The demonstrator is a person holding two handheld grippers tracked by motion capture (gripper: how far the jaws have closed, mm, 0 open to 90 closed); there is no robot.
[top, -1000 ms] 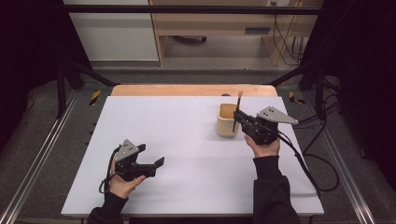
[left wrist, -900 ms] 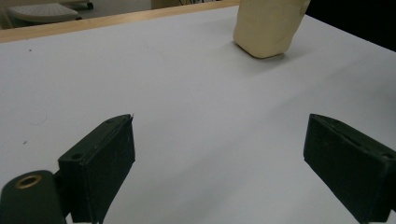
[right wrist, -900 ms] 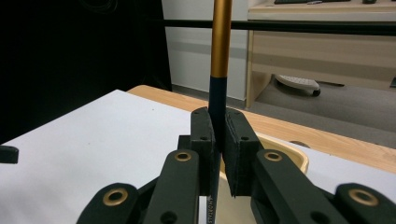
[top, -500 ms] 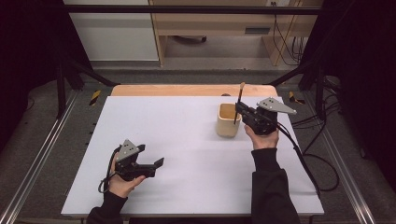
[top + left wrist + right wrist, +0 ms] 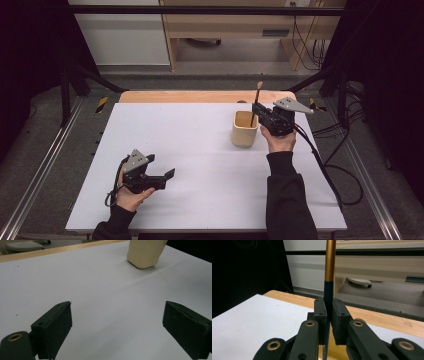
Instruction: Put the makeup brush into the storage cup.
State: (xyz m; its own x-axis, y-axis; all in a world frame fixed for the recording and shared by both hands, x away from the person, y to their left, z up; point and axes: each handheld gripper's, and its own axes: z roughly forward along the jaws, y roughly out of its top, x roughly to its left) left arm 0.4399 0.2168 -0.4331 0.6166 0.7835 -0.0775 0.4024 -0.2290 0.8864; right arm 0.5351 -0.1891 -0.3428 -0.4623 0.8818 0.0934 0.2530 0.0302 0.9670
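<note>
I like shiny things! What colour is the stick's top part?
Gold, above a black lower part of the stick; clearest in the right gripper view.

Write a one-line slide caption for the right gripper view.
Right claw clamps a slim black-and-gold pen upright above the white tabletop.

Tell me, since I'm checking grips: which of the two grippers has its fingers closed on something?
The right gripper, beside the beige cup: it clamps a black-and-gold pen upright. The left gripper is open, holding nothing.

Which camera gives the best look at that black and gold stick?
The right gripper view: the stick stands upright, close up, clamped between the right gripper's jaws. The high view shows it small, over the cup.
</note>
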